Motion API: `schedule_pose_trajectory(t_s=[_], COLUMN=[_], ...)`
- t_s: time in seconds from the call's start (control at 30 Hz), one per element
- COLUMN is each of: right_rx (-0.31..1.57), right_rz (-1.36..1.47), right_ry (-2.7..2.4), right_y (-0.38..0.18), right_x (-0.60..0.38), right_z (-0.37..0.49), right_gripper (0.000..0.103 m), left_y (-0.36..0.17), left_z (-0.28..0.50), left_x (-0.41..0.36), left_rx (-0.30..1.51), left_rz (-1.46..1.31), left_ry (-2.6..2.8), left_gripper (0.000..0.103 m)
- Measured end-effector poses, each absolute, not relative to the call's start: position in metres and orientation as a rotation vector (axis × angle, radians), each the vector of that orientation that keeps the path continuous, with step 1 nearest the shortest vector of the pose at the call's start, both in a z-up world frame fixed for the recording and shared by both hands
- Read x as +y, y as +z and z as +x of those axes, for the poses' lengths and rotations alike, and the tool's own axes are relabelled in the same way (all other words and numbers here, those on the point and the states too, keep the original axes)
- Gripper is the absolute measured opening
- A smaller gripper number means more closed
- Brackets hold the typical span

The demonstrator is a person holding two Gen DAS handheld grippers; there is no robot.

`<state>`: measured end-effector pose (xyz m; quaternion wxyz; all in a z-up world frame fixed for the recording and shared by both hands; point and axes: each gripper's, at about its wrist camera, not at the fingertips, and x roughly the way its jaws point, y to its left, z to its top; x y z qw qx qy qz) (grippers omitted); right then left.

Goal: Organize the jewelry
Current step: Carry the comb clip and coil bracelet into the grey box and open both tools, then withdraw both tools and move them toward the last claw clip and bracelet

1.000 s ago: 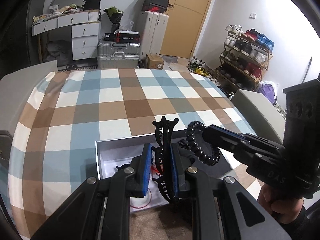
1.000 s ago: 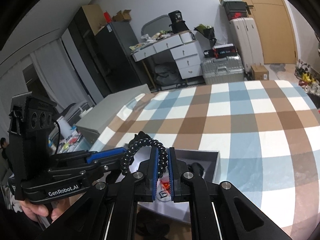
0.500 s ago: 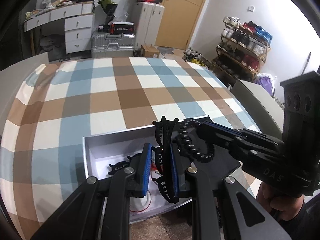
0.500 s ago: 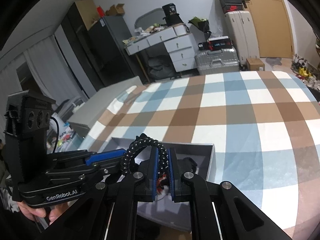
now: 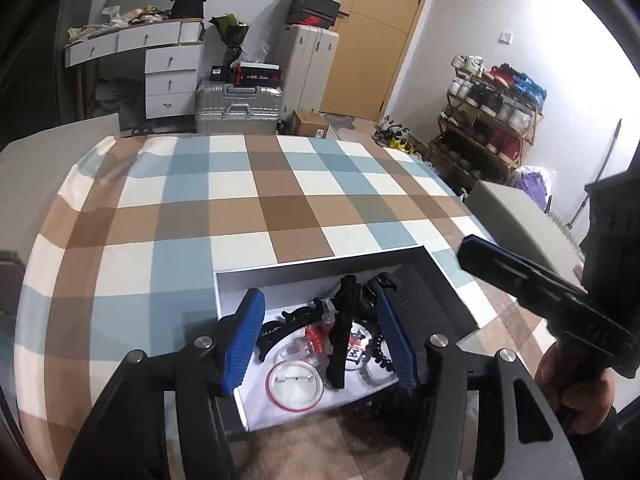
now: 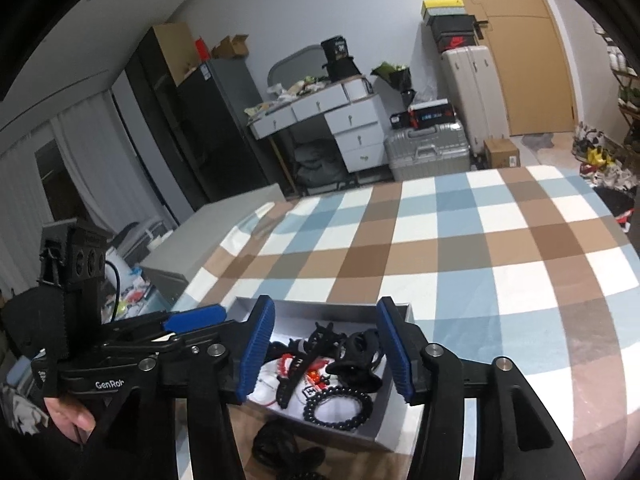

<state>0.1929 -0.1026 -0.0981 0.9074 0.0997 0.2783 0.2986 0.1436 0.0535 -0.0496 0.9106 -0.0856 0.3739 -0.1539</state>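
Bed cover: check pattern in brown, pale blue and cream squares. Box: grey walls, white lining. Contents: black hair claw, black bead bracelet, round clear badge with red rim, small red item. Left tool: black frame, 2 ribbed blue pads. Right tool: same black and blue. Door: tan wood. Suitcase: silver.
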Motion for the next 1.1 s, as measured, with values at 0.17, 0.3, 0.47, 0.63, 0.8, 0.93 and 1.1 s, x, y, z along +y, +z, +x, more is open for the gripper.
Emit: schedule_pose_trajectory(t_s=[0.17,0.3,0.47,0.63,0.8,0.93,1.1], right_rx=[0.536,0.516,0.475,0.45,0.396,0.387,0.428], right_rz=[0.204,0.198,0.195,0.175,0.166,0.159,0.161], right_ry=[0.599,0.595,0.596,0.6,0.611,0.614,0.617], right_y=[-0.085,-0.079,-0.073,-0.071,-0.068,-0.069,-0.079], right_x=[-0.11,-0.112,-0.115,-0.116,-0.12,-0.122,-0.123], right_z=[0.177,0.166,0.148,0.132,0.112,0.099,0.093], right_gripper=[0.065,0.071,0.079,0.082,0.097,0.102,0.103], left_y=[-0.039,-0.032,-0.024,-0.02,-0.022,-0.023,-0.027], left_z=[0.13,0.122,0.105,0.094,0.09,0.081,0.069], left_x=[0.058,0.059,0.058,0.053,0.053,0.051,0.046], left_rx=[0.71,0.669,0.576,0.514,0.515,0.516,0.531], left_rz=[-0.197,-0.19,-0.21,-0.173,-0.164,-0.149,-0.14], left_ry=[-0.289,-0.239,-0.226,-0.181,-0.14,-0.1,-0.094], left_gripper=[0.067,0.076,0.083,0.096,0.101,0.102,0.102])
